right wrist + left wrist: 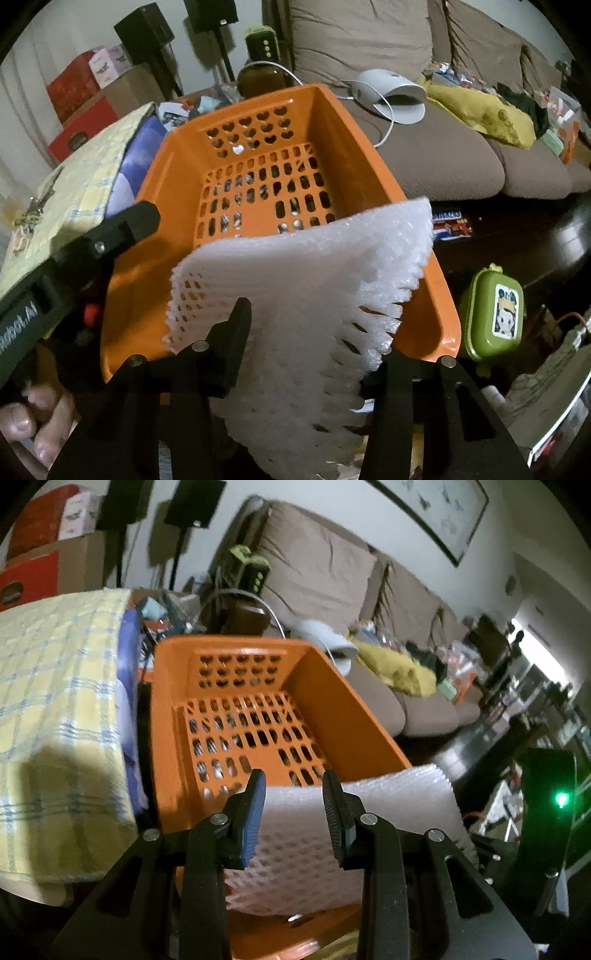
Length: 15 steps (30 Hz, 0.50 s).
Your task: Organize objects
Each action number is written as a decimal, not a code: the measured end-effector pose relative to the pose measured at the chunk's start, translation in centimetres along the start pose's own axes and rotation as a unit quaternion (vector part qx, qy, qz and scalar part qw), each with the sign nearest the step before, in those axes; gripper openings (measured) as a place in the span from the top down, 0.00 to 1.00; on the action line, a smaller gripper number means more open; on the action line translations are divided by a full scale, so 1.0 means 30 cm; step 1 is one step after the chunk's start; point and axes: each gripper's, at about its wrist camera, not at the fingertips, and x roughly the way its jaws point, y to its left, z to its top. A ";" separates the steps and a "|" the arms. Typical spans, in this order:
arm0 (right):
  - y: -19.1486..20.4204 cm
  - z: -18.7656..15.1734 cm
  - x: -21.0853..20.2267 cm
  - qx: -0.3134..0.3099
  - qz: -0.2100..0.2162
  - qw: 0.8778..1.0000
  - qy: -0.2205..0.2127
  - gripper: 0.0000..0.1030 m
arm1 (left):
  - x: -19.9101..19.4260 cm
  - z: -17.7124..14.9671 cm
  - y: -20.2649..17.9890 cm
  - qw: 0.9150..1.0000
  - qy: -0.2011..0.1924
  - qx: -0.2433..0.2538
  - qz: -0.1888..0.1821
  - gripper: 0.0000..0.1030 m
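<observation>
An empty orange slotted basket (229,644) (369,155) stands in front of both grippers. A thick stack of white foam netting (295,266) rises curved over its near rim. My right gripper (314,325) is shut on that stack: the left finger (240,325) shows, and foam hides the right one. In the left wrist view the foam (399,797) fills the gap of my left gripper (293,794), whose jaws stand slightly apart over the basket's near end. Whether its pads press on anything is hidden. The left gripper's black body (110,236) crosses the basket's left rim.
A yellow checked cloth (55,683) lies left of the basket. A green lidded box (495,314) sits to its right, with a snack wrapper (450,221) behind. A brown sofa (443,158) with clutter runs along the back. A hand (33,424) grips the left tool.
</observation>
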 end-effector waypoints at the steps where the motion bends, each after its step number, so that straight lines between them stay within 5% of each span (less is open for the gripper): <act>1: -0.004 0.001 0.008 0.001 -0.002 1.000 0.004 0.55 | 0.015 -0.006 -0.011 1.000 0.012 0.008 0.002 0.72; 7: -0.028 -0.004 0.010 0.009 -0.020 1.000 0.007 0.49 | 0.066 -0.045 -0.049 0.998 0.055 0.036 0.007 0.72; 15: -0.037 -0.001 -0.002 0.013 -0.037 0.999 -0.004 0.48 | 0.090 -0.052 -0.012 0.997 0.082 0.004 0.004 0.72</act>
